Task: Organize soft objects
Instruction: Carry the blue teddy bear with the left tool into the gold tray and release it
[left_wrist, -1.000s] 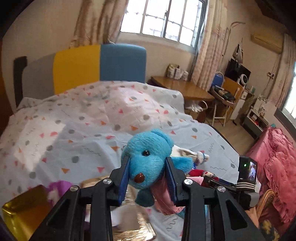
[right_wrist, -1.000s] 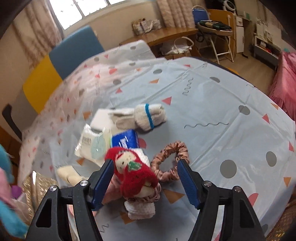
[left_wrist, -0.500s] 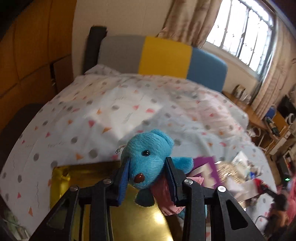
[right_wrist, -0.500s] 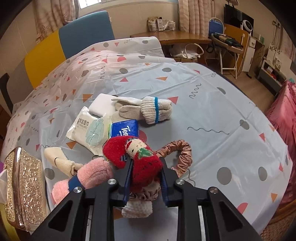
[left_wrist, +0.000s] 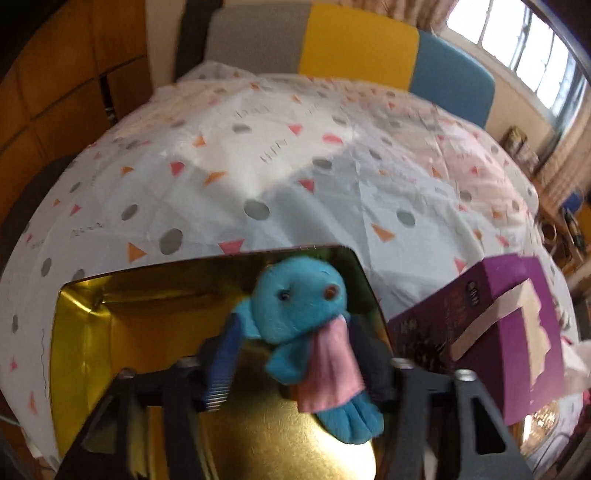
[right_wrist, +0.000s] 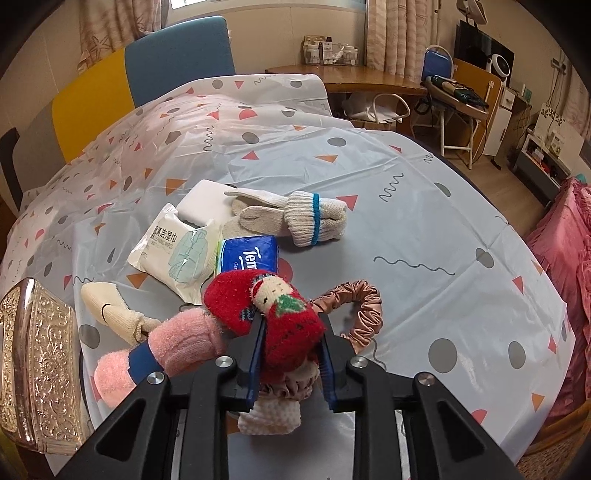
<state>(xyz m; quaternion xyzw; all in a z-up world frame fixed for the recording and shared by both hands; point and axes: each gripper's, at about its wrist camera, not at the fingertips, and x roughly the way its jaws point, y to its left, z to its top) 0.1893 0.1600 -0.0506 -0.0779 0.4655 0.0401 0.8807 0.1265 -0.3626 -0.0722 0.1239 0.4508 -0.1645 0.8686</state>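
Observation:
In the left wrist view my left gripper (left_wrist: 295, 363) is open over a gold box (left_wrist: 129, 332). A blue plush bear in a pink dress (left_wrist: 306, 325) sits loose and tilted between the spread fingers, above the box's gold floor. In the right wrist view my right gripper (right_wrist: 290, 354) is shut on a red knitted doll sock (right_wrist: 273, 317) just above the bed cover. A pink fuzzy sock (right_wrist: 166, 347), a cream sock (right_wrist: 110, 310), a pink satin scrunchie (right_wrist: 358, 310) and rolled grey gloves (right_wrist: 295, 218) lie around it.
A purple box (left_wrist: 498, 332) stands right of the gold box. A wet-wipe pack (right_wrist: 177, 247), a blue tissue pack (right_wrist: 247, 253) and a white pad (right_wrist: 203, 203) lie on the patterned cover. An ornate gold case (right_wrist: 37, 369) sits at the left edge.
My left gripper has opened and the blue bear has slipped loose and tilted over the gold box. My right gripper has closed on the red doll sock and keeps hold.

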